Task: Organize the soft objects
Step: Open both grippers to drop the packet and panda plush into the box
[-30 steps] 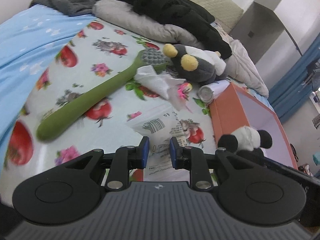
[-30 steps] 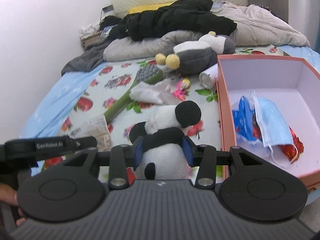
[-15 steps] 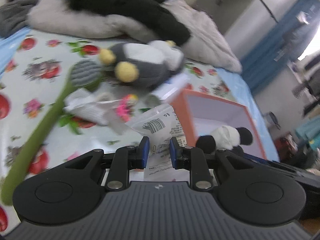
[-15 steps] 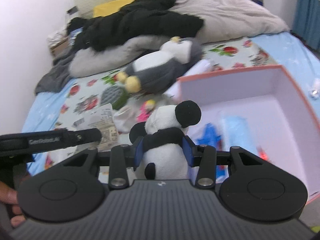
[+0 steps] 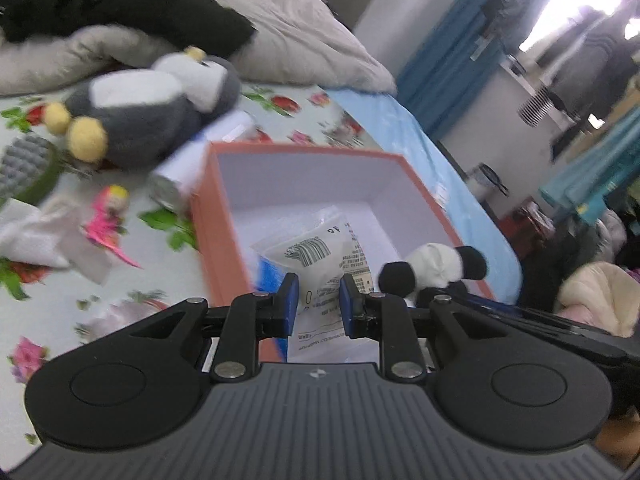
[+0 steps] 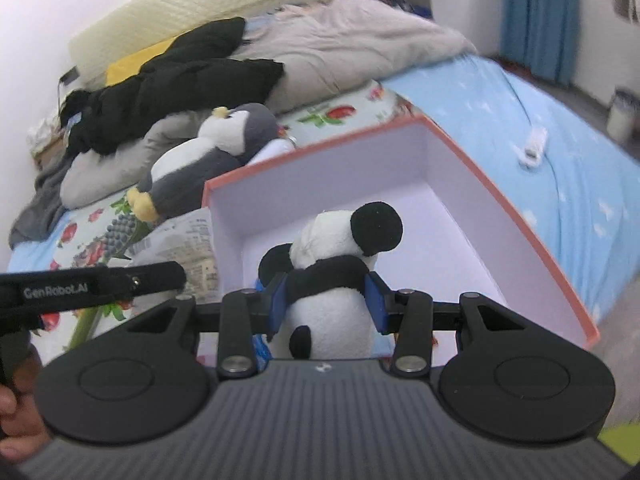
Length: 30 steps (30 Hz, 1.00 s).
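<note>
My left gripper (image 5: pixel 318 304) is shut on a clear plastic packet with a barcode (image 5: pixel 320 258), held over the open orange box (image 5: pixel 218 216). My right gripper (image 6: pixel 326 306) is shut on a small black-and-white panda plush (image 6: pixel 334 276), also over the orange box (image 6: pixel 532 236); the panda plush (image 5: pixel 434 266) shows at the right of the left wrist view. A grey and white penguin plush (image 5: pixel 136 112) lies on the fruit-print sheet just beyond the box, and the penguin plush (image 6: pixel 204 168) shows behind the box's far-left corner in the right wrist view.
A white tube (image 5: pixel 200 152), crumpled tissue (image 5: pixel 32 232), a pink toy (image 5: pixel 110 220) and a green brush head (image 5: pixel 28 168) lie left of the box. Black clothing (image 6: pixel 168 84) and a beige quilt (image 6: pixel 344 48) pile at the bed's head. The bed edge drops off right of the box.
Both grippers have swung right with their loads, from above the sheet to above the orange box. The long green brush has slid out of the left view.
</note>
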Each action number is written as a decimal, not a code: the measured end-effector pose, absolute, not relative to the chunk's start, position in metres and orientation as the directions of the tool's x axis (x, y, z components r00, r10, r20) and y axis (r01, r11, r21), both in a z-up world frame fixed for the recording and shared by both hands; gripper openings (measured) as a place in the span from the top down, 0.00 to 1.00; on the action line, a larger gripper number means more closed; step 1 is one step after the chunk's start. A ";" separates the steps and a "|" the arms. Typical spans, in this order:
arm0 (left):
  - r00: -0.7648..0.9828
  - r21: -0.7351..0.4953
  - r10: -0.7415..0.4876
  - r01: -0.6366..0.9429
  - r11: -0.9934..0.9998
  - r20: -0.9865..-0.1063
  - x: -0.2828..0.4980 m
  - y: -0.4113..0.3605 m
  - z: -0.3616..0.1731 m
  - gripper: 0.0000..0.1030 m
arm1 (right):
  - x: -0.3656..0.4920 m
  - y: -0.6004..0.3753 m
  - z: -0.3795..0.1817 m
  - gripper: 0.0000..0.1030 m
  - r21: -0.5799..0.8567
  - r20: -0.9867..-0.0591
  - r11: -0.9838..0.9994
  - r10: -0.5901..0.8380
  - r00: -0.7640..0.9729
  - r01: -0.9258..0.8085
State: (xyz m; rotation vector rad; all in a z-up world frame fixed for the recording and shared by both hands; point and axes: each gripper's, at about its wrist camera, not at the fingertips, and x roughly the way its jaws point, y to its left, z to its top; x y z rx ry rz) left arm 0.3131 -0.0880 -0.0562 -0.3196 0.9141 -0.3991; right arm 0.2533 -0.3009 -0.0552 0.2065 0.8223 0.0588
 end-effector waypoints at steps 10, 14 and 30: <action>0.433 -0.383 -0.450 0.237 0.893 -0.781 0.328 -0.153 -0.097 0.74 | 0.260 -0.345 -0.094 0.55 0.215 -0.792 0.975 0.137 0.594 0.063; 0.413 -0.368 -0.435 0.233 0.900 -0.800 0.330 -0.161 -0.107 0.54 | 0.263 -0.349 -0.108 0.48 0.230 -0.813 0.971 0.155 0.561 0.065; 0.590 -0.336 -0.414 0.243 0.910 -0.694 0.246 -0.114 -0.017 0.54 | 0.203 -0.326 -0.024 0.45 0.284 -0.652 0.958 0.210 0.729 -0.021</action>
